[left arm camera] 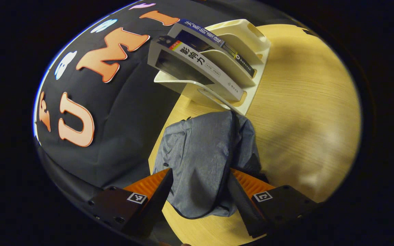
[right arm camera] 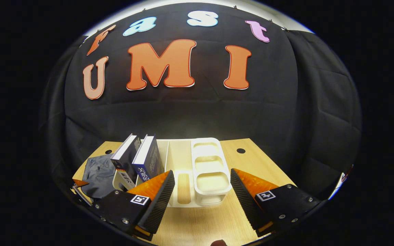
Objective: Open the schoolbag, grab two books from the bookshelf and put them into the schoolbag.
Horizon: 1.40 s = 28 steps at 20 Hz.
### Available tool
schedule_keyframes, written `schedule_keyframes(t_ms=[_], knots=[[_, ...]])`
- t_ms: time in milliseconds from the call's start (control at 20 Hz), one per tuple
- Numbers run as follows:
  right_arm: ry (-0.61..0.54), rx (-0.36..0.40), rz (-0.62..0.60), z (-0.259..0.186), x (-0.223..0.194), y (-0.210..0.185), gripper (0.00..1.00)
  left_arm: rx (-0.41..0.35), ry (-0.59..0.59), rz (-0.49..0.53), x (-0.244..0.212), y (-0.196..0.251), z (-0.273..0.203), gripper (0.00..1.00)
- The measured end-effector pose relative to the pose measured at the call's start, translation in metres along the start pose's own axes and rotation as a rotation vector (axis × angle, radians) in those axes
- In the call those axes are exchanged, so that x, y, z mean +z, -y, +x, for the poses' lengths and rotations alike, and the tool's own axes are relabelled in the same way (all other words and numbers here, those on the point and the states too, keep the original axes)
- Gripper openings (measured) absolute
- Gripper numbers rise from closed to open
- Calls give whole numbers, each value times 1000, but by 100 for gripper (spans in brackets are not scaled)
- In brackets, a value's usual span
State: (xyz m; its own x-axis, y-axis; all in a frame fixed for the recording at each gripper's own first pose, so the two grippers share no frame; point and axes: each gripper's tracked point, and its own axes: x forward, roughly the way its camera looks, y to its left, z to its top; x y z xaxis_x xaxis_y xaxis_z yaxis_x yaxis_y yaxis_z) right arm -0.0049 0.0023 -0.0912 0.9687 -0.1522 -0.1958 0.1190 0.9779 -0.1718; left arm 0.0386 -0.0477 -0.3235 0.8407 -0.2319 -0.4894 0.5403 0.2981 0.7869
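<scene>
On the wooden table (right arm camera: 217,218), near its back edge by the black cloth wall, sits one white bookshelf (right arm camera: 210,171) with two books in it: one with a white spine (left arm camera: 205,65) and one with a dark blue spine (left arm camera: 214,39), both leaning in the slots at the rack's left end as the right gripper view has it (the other compartments look bare). One grey schoolbag (left arm camera: 200,160) lies flat on the table just beside the bookshelf, touching its end in the left gripper view, and its zipper looks closed. One left gripper (left arm camera: 200,181) sits low over the bag, jaws spread wide with the fabric between them, though I can't tell if either finger is actually touching it. One right gripper (right arm camera: 202,188) faces the bookshelf from the front, jaws also wide apart, holding nothing.
</scene>
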Motion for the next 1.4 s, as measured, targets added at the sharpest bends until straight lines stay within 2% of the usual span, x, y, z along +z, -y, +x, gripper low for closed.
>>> schedule_keyframes(t_ms=[150,250,350,400,450,500,600,800,900,1200,1400], knots=[[-7,13,19,4,2,-5,98,-44,-8,-11,-1,3,5,96],[-14,29,21,8,3,-11,98,-77,-15,-35,-3,6,4,85],[-8,34,13,9,6,-14,98,-95,-13,-54,0,8,-1,56],[6,33,11,9,11,-15,98,-100,-8,-55,1,7,-2,47],[17,34,12,7,14,-15,98,-100,3,-53,3,6,-3,42],[27,34,15,7,17,-15,98,-76,10,-44,6,-1,-2,31],[28,40,25,8,17,-17,98,-123,-10,-29,4,2,0,6],[1,74,85,10,18,-29,98,-244,-27,54,7,-8,-6,2],[-19,120,125,8,15,-45,98,-271,-19,5,14,-22,-7,1],[-21,102,53,10,13,-67,98,-351,18,-152,19,-75,-15,1],[-33,103,38,15,11,-92,98,-355,35,-171,18,-116,-11,1]])
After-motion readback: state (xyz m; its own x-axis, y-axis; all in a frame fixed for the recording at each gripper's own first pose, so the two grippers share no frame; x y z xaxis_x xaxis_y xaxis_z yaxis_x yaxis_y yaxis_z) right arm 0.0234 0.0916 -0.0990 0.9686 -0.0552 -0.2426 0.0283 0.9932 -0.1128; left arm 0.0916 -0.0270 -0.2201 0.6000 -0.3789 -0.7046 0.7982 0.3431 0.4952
